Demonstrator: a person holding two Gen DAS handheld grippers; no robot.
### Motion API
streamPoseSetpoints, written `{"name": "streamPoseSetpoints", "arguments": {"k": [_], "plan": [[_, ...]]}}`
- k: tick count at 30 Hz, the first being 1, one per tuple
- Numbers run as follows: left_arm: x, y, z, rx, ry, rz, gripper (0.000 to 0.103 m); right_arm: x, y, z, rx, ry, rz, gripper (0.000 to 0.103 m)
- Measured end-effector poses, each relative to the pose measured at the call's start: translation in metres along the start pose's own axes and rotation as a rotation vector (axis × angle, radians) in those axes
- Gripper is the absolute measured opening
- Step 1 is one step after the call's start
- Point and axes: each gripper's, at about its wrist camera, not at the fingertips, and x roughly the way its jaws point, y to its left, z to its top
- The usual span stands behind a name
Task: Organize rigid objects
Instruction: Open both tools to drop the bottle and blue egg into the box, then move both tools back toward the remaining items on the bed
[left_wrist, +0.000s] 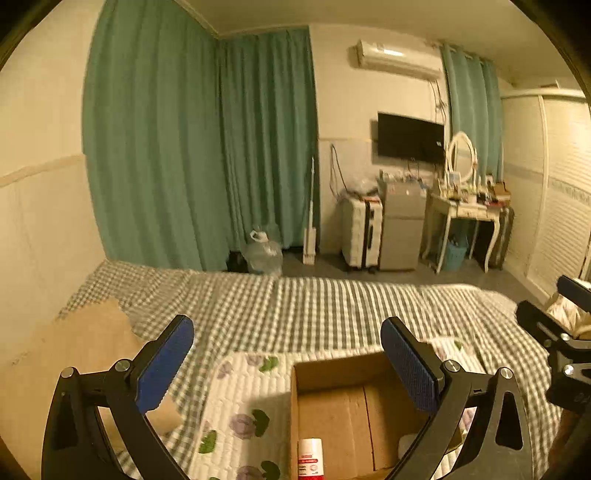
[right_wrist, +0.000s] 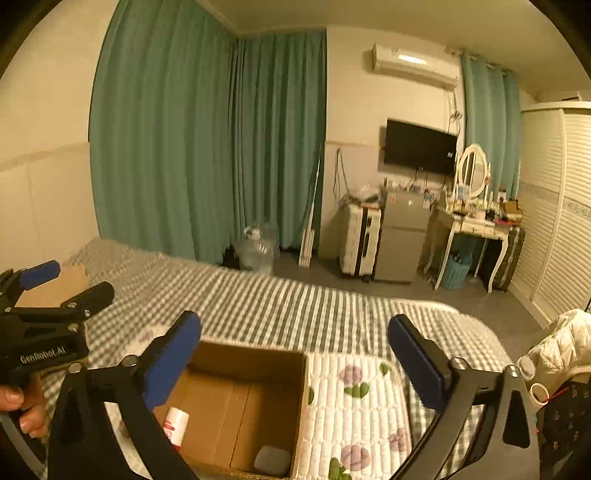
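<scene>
An open cardboard box (left_wrist: 343, 417) (right_wrist: 240, 406) sits on a white floral quilted mat (right_wrist: 351, 398) on the bed. Inside it lie a white bottle with a red label (left_wrist: 310, 459) (right_wrist: 175, 422) and a grey rounded object (right_wrist: 271, 459). My left gripper (left_wrist: 288, 354) hangs open above the box's near left side, nothing between its blue pads (left_wrist: 166, 365). My right gripper (right_wrist: 295, 363) is open too, above the box's right part, and holds nothing. Each gripper shows at the edge of the other's view: the right gripper (left_wrist: 546, 297), and the left gripper (right_wrist: 70, 284) held by a hand (right_wrist: 22, 406).
The bed has a grey checked cover (left_wrist: 295, 306). A flat brown cardboard piece (left_wrist: 74, 350) lies at its left. A white puffy jacket (right_wrist: 561, 343) sits at the right edge. Beyond the bed are a water jug (left_wrist: 264, 254), a suitcase, a small fridge and a dressing table.
</scene>
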Motion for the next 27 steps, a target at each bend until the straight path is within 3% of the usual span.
{"name": "streamPoseSetpoints", "arguments": {"k": [7, 13, 19, 27], "plan": [[-0.046, 0.018, 0.026, -0.042, -0.079, 0.037, 0.103, -0.043, -0.007, 0.023, 0.025, -0.062, -0.011, 0.103], [-0.078, 0.019, 0.026, -0.043, -0.125, 0.046, 0.103, -0.079, -0.006, 0.026, 0.023, -0.105, -0.03, 0.103], [-0.101, 0.014, 0.014, -0.035, -0.169, 0.046, 0.103, -0.099, -0.006, 0.005, 0.047, -0.101, -0.035, 0.103], [-0.097, -0.001, -0.028, 0.043, -0.165, 0.035, 0.103, -0.092, -0.007, -0.044, 0.034, -0.016, -0.005, 0.103]]}}
